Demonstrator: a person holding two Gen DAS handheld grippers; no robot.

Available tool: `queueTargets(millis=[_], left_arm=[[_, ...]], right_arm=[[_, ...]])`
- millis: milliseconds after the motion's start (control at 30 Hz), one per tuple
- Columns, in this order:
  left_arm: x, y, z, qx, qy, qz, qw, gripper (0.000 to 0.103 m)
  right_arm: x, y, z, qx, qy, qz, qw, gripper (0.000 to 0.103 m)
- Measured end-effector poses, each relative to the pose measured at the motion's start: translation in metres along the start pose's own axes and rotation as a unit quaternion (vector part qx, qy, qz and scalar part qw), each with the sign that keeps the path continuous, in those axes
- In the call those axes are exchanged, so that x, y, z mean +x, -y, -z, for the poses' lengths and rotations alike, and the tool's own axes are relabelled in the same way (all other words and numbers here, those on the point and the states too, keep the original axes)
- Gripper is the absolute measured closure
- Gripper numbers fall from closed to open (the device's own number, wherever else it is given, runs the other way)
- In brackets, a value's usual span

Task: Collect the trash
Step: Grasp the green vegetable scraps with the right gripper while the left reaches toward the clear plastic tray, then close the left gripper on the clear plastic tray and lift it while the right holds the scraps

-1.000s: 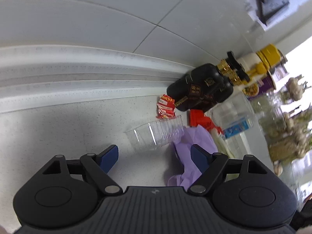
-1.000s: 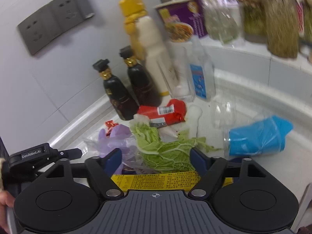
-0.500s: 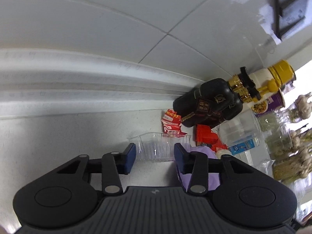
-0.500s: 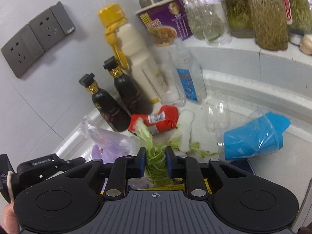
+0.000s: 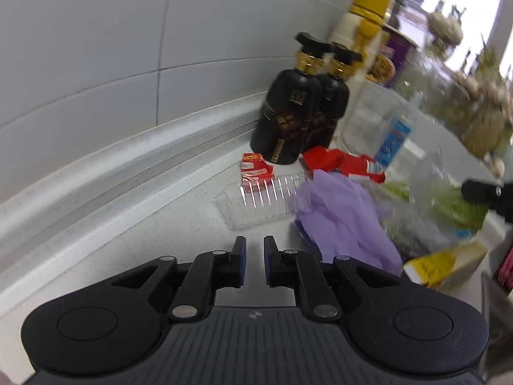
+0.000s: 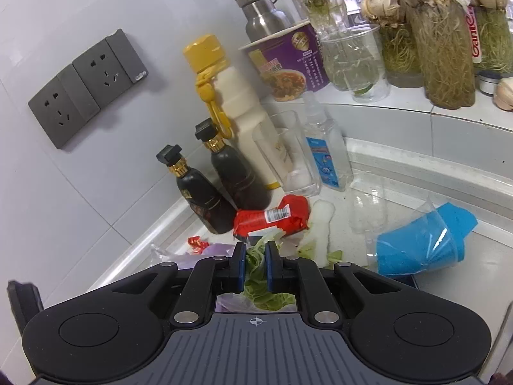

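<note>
The right gripper [image 6: 255,266], jaws closing, pinched limp green cabbage leaves [image 6: 256,258]; lifting slowly would avoid tearing; the left gripper [image 5: 255,261] was closing on nothing

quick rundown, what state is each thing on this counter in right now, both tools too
left tool: closing, nothing between its pads
right tool: closing on the green cabbage leaf
clear plastic tray: lying on the counter, not gripped
purple glove: crumpled beside the tray
red wrapper: crumpled, lying flat
blue-lined plastic cup: tipped on its side
two black bottles: upright, capped
</note>
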State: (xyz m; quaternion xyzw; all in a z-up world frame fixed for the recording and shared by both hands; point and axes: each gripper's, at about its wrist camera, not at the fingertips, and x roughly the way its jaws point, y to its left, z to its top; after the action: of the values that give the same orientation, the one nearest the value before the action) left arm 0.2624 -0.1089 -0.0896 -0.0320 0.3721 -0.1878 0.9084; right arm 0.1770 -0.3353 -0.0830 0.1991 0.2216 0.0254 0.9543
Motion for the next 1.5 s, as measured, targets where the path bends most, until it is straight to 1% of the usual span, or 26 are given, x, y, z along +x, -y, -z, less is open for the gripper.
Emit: queueTargets(millis=[33, 67, 100, 133, 167, 200, 233, 367, 467, 600, 667, 733, 767, 833, 900, 1067, 1267, 1500], left_arm=[[-0.002, 0.002, 0.001, 0.013, 0.007, -0.005, 0.9999, 0.081], [-0.005, 0.003, 0.001, 0.022, 0.016, -0.007, 0.9996, 0.076], [-0.007, 0.004, 0.000, 0.030, 0.025, -0.006, 0.9992, 0.069], [-0.008, 0.005, -0.001, 0.034, 0.031, -0.004, 0.9989, 0.060], [-0.008, 0.006, -0.003, 0.038, 0.036, -0.004, 0.9986, 0.053], [-0.007, 0.007, -0.006, 0.040, 0.040, -0.007, 0.9984, 0.037], [-0.006, 0.008, -0.008, 0.043, 0.043, -0.010, 0.9981, 0.032], [0.007, 0.012, -0.017, 0.072, 0.033, -0.018, 0.9967, 0.032], [0.017, 0.017, -0.020, 0.113, 0.027, -0.022, 0.9930, 0.034], [0.031, 0.024, -0.024, 0.189, 0.007, -0.024, 0.9816, 0.034], [0.038, 0.025, -0.026, 0.217, -0.012, -0.019, 0.9759, 0.035], [0.041, 0.023, -0.027, 0.230, -0.025, -0.009, 0.9729, 0.049], [0.041, 0.023, -0.027, 0.233, -0.029, -0.006, 0.9721, 0.052], [0.040, 0.024, -0.025, 0.236, -0.031, -0.003, 0.9712, 0.066], [0.035, 0.024, -0.022, 0.235, -0.028, 0.003, 0.9717, 0.073], [0.024, 0.026, -0.017, 0.229, -0.015, 0.009, 0.9733, 0.074], [0.003, 0.026, -0.013, 0.207, -0.003, 0.018, 0.9783, 0.075], [-0.027, 0.020, -0.008, 0.171, 0.009, 0.011, 0.9851, 0.075]], right_arm=[[-0.001, 0.001, 0.001, 0.000, 0.000, 0.002, 1.000, 0.092], [-0.001, 0.002, 0.001, 0.001, 0.000, 0.003, 1.000, 0.092], [-0.002, 0.003, 0.002, 0.005, 0.000, 0.002, 1.000, 0.092], [-0.003, 0.005, 0.002, 0.010, 0.001, -0.001, 1.000, 0.092], [-0.003, 0.006, 0.002, 0.015, 0.001, -0.003, 1.000, 0.092], [-0.004, 0.006, 0.003, 0.017, 0.002, -0.004, 1.000, 0.092], [-0.004, 0.007, 0.003, 0.018, 0.003, -0.003, 1.000, 0.092], [-0.009, 0.006, 0.001, 0.017, 0.008, -0.004, 1.000, 0.092], [-0.012, 0.005, -0.001, 0.010, 0.011, -0.004, 1.000, 0.092], [-0.014, 0.005, -0.003, 0.003, 0.010, -0.001, 1.000, 0.092], [-0.013, 0.004, -0.004, -0.001, 0.008, -0.001, 1.000, 0.092], [-0.014, 0.002, -0.004, -0.006, 0.008, -0.003, 1.000, 0.092], [-0.014, 0.002, -0.004, -0.008, 0.009, -0.004, 1.000, 0.092], [-0.016, 0.000, -0.005, -0.009, 0.011, -0.006, 1.000, 0.092], [-0.017, -0.002, -0.008, -0.009, 0.015, -0.010, 1.000, 0.092], [-0.023, -0.008, -0.015, -0.007, 0.024, -0.021, 0.999, 0.092], [-0.035, -0.022, -0.023, -0.014, 0.034, -0.028, 0.999, 0.092], [-0.055, -0.045, -0.029, -0.033, 0.049, -0.036, 0.998, 0.093]])
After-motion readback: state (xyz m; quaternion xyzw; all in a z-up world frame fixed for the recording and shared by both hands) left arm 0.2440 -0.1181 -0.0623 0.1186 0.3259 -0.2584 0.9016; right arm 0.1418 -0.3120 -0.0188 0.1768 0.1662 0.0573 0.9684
